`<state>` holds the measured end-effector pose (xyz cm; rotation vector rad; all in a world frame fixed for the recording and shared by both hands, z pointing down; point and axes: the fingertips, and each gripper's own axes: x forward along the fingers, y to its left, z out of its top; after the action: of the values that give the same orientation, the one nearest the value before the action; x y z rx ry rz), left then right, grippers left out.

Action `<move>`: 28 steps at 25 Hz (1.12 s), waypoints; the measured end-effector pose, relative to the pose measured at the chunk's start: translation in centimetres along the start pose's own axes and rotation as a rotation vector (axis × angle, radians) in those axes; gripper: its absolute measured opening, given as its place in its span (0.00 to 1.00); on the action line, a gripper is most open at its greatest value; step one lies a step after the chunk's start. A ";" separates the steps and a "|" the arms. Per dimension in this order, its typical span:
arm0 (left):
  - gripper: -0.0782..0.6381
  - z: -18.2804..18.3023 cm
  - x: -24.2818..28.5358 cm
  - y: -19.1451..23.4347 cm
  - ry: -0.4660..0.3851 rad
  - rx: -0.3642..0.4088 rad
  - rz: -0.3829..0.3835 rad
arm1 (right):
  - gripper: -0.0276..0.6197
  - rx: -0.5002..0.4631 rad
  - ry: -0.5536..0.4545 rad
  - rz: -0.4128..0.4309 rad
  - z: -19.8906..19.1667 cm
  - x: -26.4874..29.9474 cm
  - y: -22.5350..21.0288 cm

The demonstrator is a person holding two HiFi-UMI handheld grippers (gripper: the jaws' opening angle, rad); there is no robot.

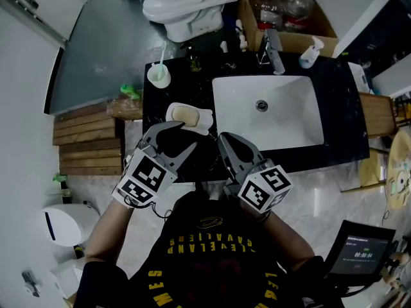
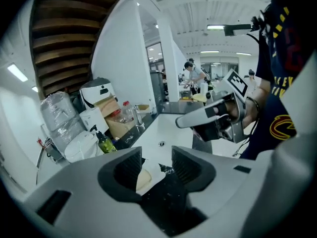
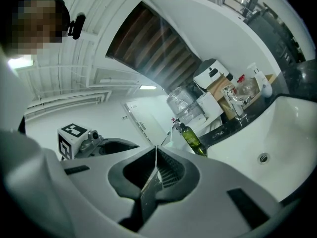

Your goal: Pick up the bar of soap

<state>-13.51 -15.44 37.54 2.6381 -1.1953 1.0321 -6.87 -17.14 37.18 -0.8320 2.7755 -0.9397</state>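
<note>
The bar of soap (image 1: 184, 114), pale yellow, lies on a white soap dish (image 1: 204, 117) on the black counter (image 1: 173, 85), left of the sink. My left gripper (image 1: 182, 137) hangs just in front of the dish with its jaws open; one fingertip reaches the dish's near edge. In the left gripper view the soap (image 2: 143, 179) shows low between the open jaws of my left gripper (image 2: 157, 163), close to the left pad, and neither pad presses on it. My right gripper (image 1: 225, 138) is shut and empty, just right of the dish. Its pads (image 3: 156, 158) meet.
A white sink (image 1: 266, 111) with a faucet (image 1: 273, 51) fills the counter's right half. A cup with a toothbrush (image 1: 158, 74), a green bottle (image 1: 192, 59) and a spray bottle (image 1: 310, 53) stand along the back. Behind are a toilet (image 1: 186, 5) and a cardboard box (image 1: 282, 11).
</note>
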 end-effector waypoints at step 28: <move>0.49 -11.4 9.5 4.6 0.759 0.596 -0.324 | 0.07 0.118 -0.066 -0.076 -2.5 1.7 -2.7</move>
<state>-18.47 -21.11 51.10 2.2199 -0.3139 2.2631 -7.68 -18.47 40.89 -0.9374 2.6217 -1.0564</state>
